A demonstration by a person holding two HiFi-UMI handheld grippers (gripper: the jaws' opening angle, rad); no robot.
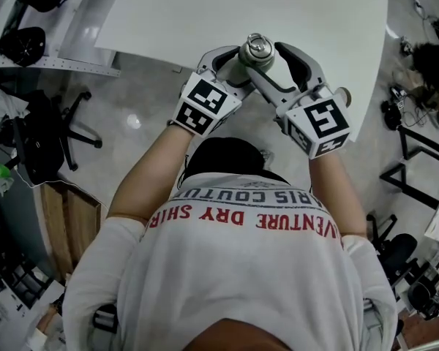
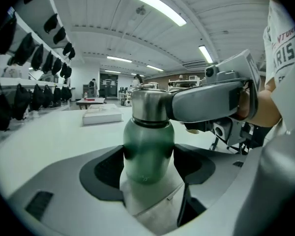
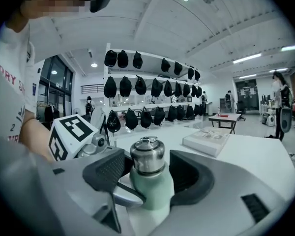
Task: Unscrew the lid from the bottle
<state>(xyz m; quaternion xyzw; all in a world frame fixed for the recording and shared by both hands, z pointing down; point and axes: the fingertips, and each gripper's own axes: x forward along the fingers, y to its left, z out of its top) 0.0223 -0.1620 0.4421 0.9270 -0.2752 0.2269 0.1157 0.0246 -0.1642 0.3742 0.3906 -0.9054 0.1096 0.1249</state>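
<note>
Hanging at the top centre of the head view, over the near edge of the table, the bottle was clamped by its green body in the left gripper alone — the right gripper stood open around the steel lid, pads not pressing. Closing too lightly would likely have let those pads skate round the smooth lid, and a hard twist could have spun the bottle loose — down to the floor.
</note>
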